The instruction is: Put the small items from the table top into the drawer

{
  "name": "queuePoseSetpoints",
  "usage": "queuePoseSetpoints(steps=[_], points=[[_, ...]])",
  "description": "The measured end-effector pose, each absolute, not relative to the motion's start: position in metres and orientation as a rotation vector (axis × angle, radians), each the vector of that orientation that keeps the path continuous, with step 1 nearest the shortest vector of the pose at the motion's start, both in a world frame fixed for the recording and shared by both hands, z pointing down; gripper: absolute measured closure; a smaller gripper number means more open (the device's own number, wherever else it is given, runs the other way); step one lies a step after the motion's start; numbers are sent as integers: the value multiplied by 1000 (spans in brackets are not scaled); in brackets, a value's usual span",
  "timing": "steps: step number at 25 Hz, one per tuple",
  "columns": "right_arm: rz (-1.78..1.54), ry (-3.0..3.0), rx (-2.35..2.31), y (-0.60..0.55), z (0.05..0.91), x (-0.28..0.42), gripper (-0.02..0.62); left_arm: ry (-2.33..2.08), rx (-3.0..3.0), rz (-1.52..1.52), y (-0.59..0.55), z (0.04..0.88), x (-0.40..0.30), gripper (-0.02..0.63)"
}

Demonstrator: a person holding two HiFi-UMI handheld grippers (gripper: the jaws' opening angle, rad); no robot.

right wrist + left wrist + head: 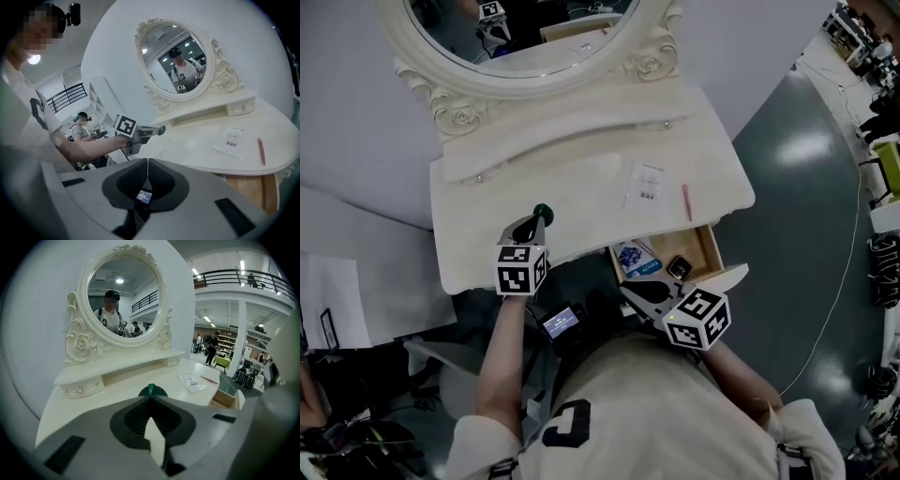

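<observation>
Both of my grippers were pressed shut with nothing between their jaws. My left gripper (541,216) hung over the near left part of the white dressing table (487,216), its green tips together and aimed toward the oval mirror (525,37). My right gripper (628,288) was nearer to me, just in front of the open drawer (710,246) at the table's near right corner.

Two small items lay on the right part of the table top. One was a flat clear packet (645,185) with a white label whose dark print was too small to read. Just right of it, not touching, lay a thin pink stick (685,202), its length running far to near, close to the table's right edge.

Inside the wooden drawer lay a packet with a blue pattern (636,258) at the left and a small dark square thing (679,267) right of it. I couldn't tell what that was.
</observation>
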State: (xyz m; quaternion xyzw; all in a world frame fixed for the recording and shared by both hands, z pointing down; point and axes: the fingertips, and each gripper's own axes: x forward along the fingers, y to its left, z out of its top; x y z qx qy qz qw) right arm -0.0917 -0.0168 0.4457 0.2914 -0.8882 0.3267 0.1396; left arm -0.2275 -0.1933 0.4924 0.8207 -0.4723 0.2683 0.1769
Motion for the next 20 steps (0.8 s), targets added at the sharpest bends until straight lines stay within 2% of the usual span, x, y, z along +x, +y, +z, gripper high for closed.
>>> queuePoseSetpoints(steps=[20], points=[[954, -2630, 875, 26, 440, -12, 565, -1345, 2382, 773, -141, 459, -149, 552]])
